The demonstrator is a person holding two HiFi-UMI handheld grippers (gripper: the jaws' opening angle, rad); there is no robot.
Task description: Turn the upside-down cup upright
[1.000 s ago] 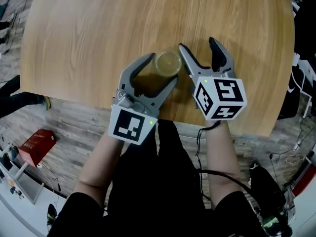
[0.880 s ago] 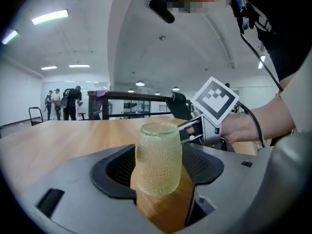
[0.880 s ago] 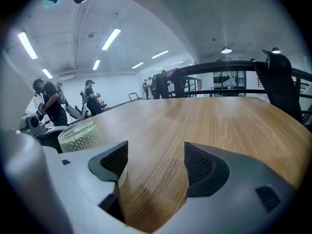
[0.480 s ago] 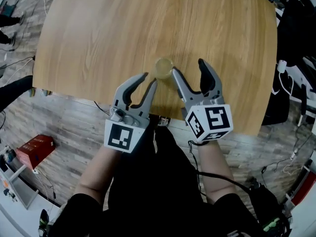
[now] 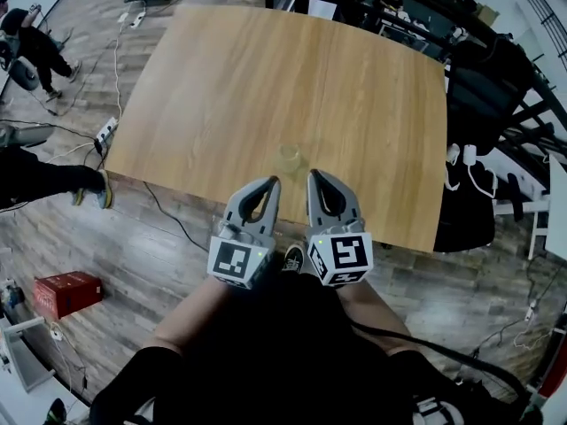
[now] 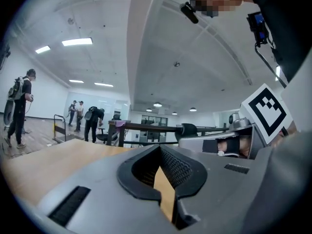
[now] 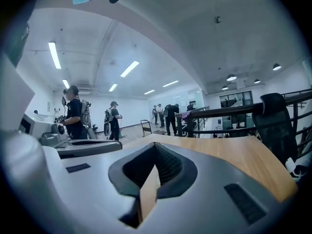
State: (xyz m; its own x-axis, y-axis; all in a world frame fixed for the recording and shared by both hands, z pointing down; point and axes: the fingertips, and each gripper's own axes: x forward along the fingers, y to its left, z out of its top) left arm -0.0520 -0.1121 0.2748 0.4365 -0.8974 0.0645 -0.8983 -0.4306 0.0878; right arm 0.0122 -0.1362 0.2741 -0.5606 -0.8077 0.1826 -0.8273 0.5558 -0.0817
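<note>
Near table edge (image 5: pixel 177 177): cup (image 5: pixel 290 156), clear of both grippers.
Left gripper (image 5: pixel 271 184): closed, empty.
Right gripper (image 5: pixel 314 177): closed, empty.
Advice: open jaws before any regrasp.

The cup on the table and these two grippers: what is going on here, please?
A person holds a two-jaw gripper in each hand at the near edge of a wooden table. The left gripper and the right gripper are both shut and empty, side by side. A small translucent cup stands alone on the table just beyond their tips, touched by neither. Which way up it stands is too faint to tell.
</note>
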